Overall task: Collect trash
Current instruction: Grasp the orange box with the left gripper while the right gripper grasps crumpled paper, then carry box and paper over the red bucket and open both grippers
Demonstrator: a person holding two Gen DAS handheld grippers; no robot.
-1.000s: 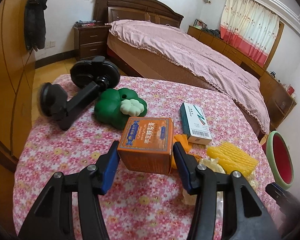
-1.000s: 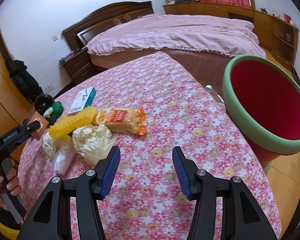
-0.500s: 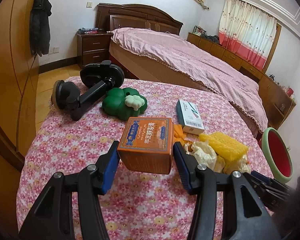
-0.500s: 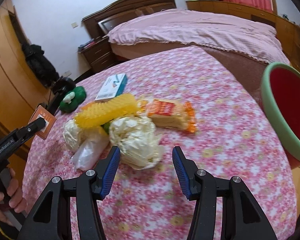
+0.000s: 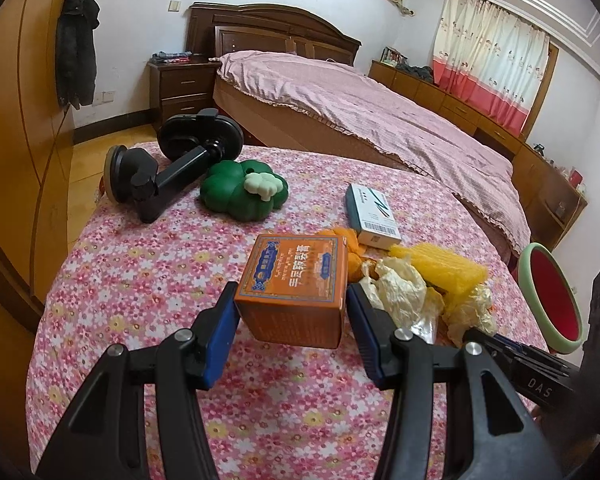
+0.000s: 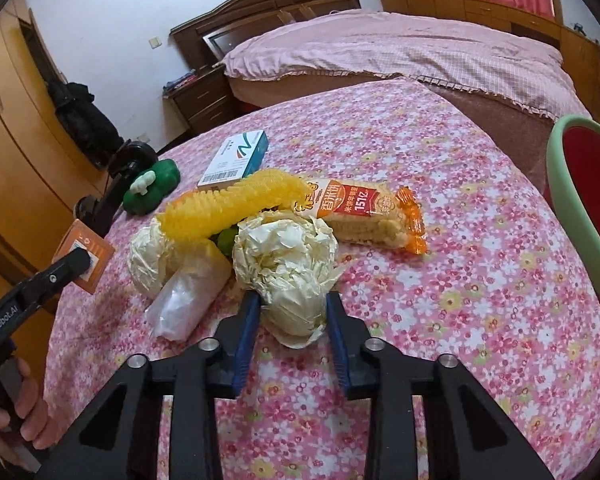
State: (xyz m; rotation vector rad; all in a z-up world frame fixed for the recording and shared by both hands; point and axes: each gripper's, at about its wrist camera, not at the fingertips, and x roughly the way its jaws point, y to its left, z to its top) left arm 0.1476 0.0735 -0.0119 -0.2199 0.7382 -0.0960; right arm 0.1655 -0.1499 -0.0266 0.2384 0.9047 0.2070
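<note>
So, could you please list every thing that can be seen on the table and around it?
orange box: 1, orange, clamped in left gripper above table
crumpled paper ball: 1, cream, between right gripper's closing pads
second paper ball: 1, cream, left of it
yellow foam net: 1, on the pile
clear plastic bag: 1, front of pile
snack packet: 1, orange, right of pile
white-teal box: 1, behind pile
green clover toy: 1, far side
black suction mount: 1, far left
basin: 1, red inside, green rim, beside table
table: 1, pink floral cloth
bed: 1, pink cover
left gripper: 1, black, blue pads
right gripper: 1, black, blue pads
hand: 1, holding left gripper's handle
</note>
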